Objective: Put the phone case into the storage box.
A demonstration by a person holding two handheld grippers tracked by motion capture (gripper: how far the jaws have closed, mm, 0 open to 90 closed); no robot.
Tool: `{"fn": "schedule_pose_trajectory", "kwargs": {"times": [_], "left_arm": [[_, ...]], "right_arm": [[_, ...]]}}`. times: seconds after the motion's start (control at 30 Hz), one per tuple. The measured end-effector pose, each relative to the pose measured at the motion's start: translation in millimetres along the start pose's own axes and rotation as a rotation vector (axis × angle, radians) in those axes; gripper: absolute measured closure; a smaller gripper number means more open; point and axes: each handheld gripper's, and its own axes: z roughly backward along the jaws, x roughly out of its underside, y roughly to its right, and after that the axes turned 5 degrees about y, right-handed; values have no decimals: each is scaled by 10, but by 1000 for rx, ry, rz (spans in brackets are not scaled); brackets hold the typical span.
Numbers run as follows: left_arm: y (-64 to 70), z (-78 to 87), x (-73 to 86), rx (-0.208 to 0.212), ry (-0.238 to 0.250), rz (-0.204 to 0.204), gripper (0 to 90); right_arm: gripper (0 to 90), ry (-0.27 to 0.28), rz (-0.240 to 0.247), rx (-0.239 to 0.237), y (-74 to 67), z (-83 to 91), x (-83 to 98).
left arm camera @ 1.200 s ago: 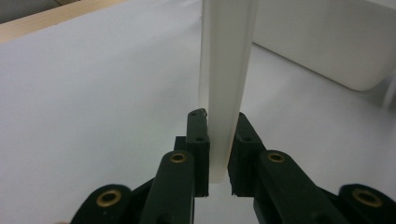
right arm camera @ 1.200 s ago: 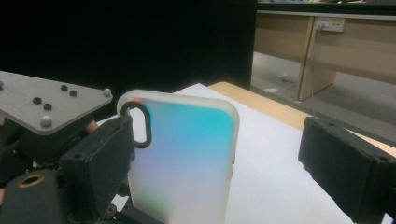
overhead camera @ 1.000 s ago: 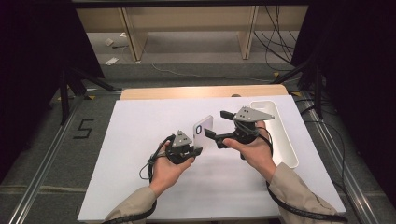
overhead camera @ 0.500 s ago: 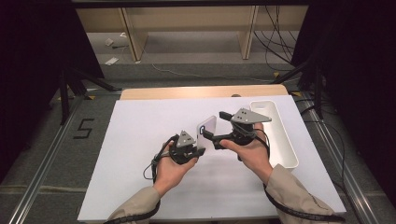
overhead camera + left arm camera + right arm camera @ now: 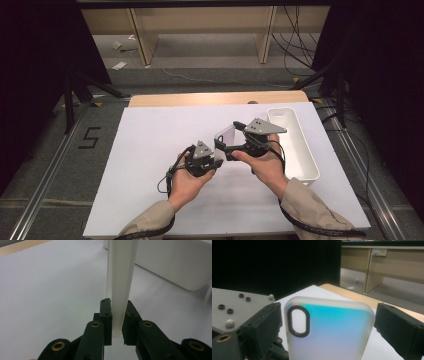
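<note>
Since the work here looks like passing a phone case from one side to the other, I'll start on the left: the left hand-held gripper [image 5: 117,312] is clamped on the phone case [image 5: 120,277], one pad on each flat face near its bottom edge, so the case sticks straight up out of its jaws, off the bench [image 5: 150,150]. Just past it, the right hand-held gripper [image 5: 227,142] has its jaws straddling the same case across its width. In the right gripper view the case, camera cutout and all, sits squarely between the two black jaws, but there's a sliver of daylight on one side, so I honestly cannot tell if it's pinching yet. Compared with a second ago, the two hands have crept closer together and the case now sits more upright, properly inside the right one's jaws rather than just ahead of them. To me that reads as the handover being lined up, with the right side's squeeze left to do. Beyond the right hand-held gripper sits the white tray [image 5: 305,175], close by, and probably where the case ends up.
</note>
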Motion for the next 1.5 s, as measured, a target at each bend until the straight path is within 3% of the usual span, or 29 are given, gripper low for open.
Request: {"fn": "schedule_pose_trajectory", "kwargs": {"times": [0.4,1.03,1.23,1.37,1.4,1.43,1.5], "left_arm": [[43,-10,-16,5,10,-5,808],[38,5,-28,1,33,-24,787],[23,67,-61,33,78,-81,589],[9,115,-89,37,83,-98,341],[4,126,-93,37,77,-101,214],[-2,140,-95,34,72,-109,214],[-13,169,-93,35,76,-113,119]], "right_arm": [[170,19,-8,19,-20,-5,17],[182,37,5,26,-37,11,-6],[183,49,10,35,0,52,-53],[183,56,6,39,33,77,-74],[183,57,9,41,47,89,-85],[183,57,9,41,47,89,-85],[183,60,5,41,63,102,-91]]}}
